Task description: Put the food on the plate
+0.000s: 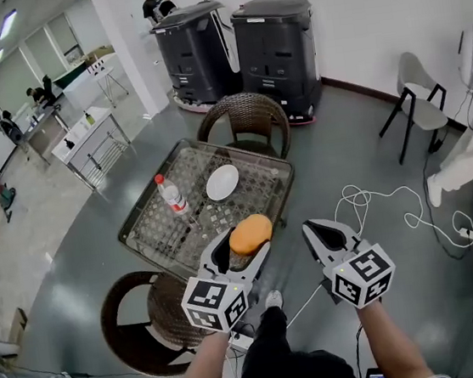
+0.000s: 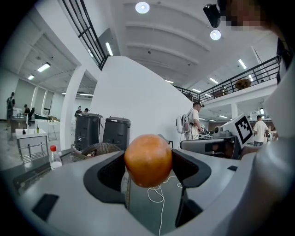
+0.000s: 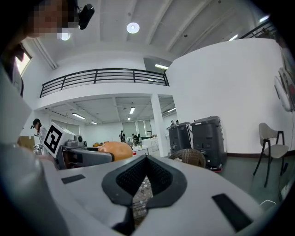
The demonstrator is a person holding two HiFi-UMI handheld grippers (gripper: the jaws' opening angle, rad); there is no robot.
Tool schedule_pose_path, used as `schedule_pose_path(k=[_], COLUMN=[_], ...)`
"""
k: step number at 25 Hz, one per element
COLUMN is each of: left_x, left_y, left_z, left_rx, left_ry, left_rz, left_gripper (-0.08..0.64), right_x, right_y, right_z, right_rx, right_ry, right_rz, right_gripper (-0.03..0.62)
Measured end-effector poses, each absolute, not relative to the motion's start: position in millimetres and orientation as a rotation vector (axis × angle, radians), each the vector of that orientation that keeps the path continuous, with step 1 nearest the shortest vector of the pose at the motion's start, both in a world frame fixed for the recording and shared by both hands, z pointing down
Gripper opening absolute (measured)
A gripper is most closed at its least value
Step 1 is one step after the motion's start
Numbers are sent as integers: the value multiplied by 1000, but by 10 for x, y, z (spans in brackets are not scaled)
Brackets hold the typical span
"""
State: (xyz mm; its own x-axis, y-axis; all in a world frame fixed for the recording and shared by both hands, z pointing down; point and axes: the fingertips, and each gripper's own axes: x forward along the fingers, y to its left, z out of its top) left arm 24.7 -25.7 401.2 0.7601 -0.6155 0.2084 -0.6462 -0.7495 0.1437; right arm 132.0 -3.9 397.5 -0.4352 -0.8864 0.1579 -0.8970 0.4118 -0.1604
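Holding item one, the food (image 1: 250, 233): an orange, roundish piece with no marked long axis, pinched between the two jaws of my left gripper (image 1: 245, 246), which stand parted by just its width and press it on both sides. Position: raised over the near edge of the table (image 1: 153, 237), and clear of its top as far as I can judge. Item two, the plate (image 1: 222, 182): white, bare, lying flat on the table's far half, ahead of the food and slightly to the left; the left gripper is the nearer of the two to it. Item three, a bottle (image 1: 172, 197), red-capped: upright, just to the plate's left, beside the path rather than across it. Item four, my right gripper (image 1: 331, 238): jaws brought together with nothing between them, held off the table's right side, well apart from the plate. Coming move, by my estimate: carry forward, lower, release onto the plate.
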Motion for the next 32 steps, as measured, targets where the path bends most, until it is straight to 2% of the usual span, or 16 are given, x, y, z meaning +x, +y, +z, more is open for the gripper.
schedule_pose_path(k=[16, 32], left_x=[-103, -233], left_y=[-2415, -3378], left_z=[4727, 5316], left_rx=[2590, 2476], left_ry=[-1015, -1062], left_rz=[295, 357], left_gripper=[322, 322], right_x=[939, 815], right_y=[-2162, -3163], right_z=[4372, 4831], right_rx=[1536, 1460], right_ry=[-2527, -2479], right_rz=[458, 517], right_gripper=[5, 5])
